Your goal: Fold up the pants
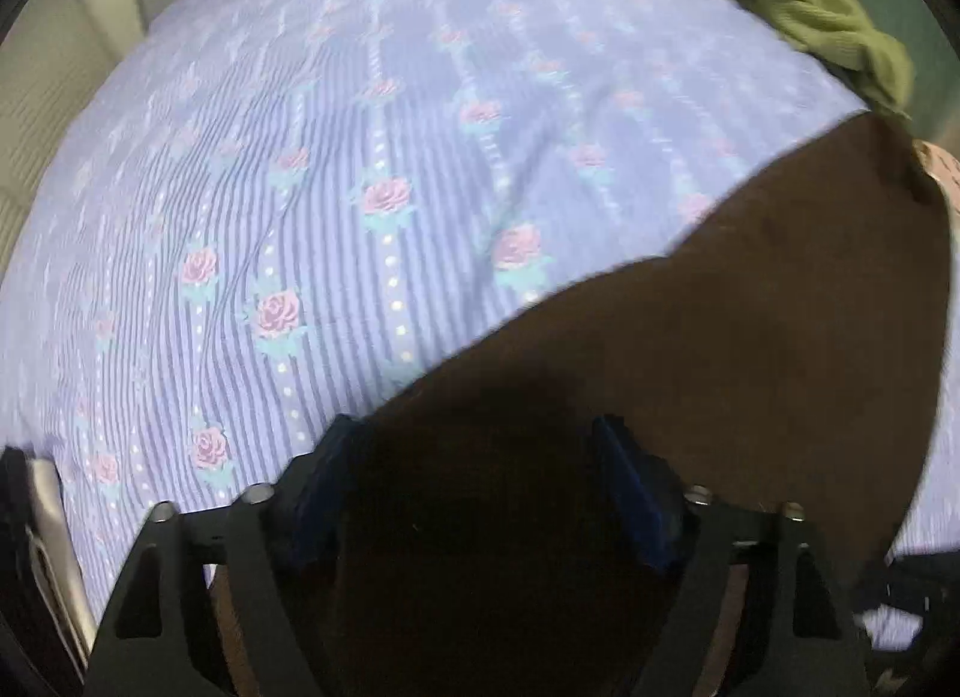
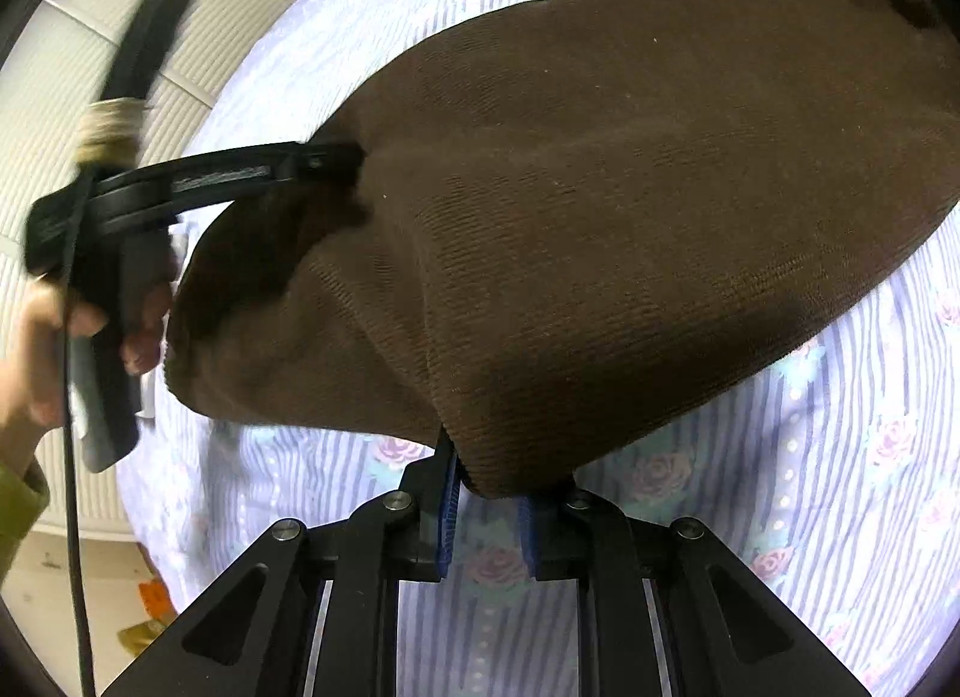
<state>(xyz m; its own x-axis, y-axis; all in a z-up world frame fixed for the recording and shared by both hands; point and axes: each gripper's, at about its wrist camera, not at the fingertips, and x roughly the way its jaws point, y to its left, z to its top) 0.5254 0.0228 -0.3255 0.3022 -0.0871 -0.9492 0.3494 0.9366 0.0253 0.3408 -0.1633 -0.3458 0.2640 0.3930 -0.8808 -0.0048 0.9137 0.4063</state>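
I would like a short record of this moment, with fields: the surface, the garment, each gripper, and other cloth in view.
surface: bed sheet, lilac stripes with pink roses
garment: brown pants, corduroy-like, lying partly folded on the sheet
left gripper: jaws wide apart over the dark fabric, blue pads not pressing it
right gripper: blue pads close together at the near edge of the pants; the edge sits at their tips
other cloth: green garment, crumpled at the far edge of the bed
person: a hand holds the left gripper's handle
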